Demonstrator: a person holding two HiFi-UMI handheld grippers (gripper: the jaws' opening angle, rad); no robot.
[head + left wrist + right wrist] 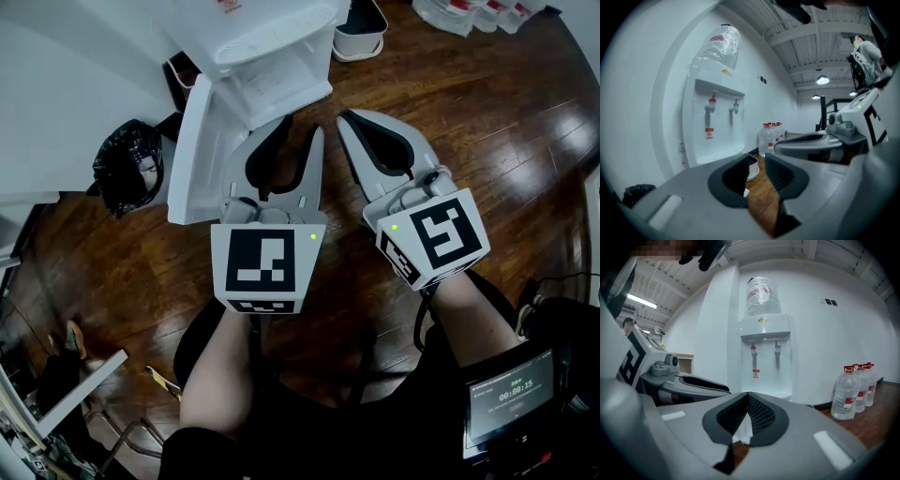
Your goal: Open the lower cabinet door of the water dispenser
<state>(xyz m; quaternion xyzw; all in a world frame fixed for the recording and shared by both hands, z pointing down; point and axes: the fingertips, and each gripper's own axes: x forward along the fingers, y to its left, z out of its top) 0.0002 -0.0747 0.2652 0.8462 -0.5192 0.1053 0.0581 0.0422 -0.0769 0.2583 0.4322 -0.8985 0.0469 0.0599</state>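
Observation:
In the head view the white water dispenser (267, 37) stands at the top. Its lower cabinet door (195, 155) is swung out to the left, and the white inside of the cabinet (277, 89) shows. My left gripper (302, 127) points at the open cabinet, shut to a narrow slit with nothing in it. My right gripper (345, 117) is beside it, shut and empty, its tips near the cabinet's right front corner. Both gripper views show the dispenser's taps and top bottle (715, 117) (764, 357). The gripper bodies (759, 161) (747, 397) hide the lower door there.
A black bin bag (127, 169) sits left of the door against the wall. A white bin (361, 33) stands right of the dispenser, with several water bottles (855, 387) along the wall. The floor is dark wood. A small screen (511, 394) hangs at my right side.

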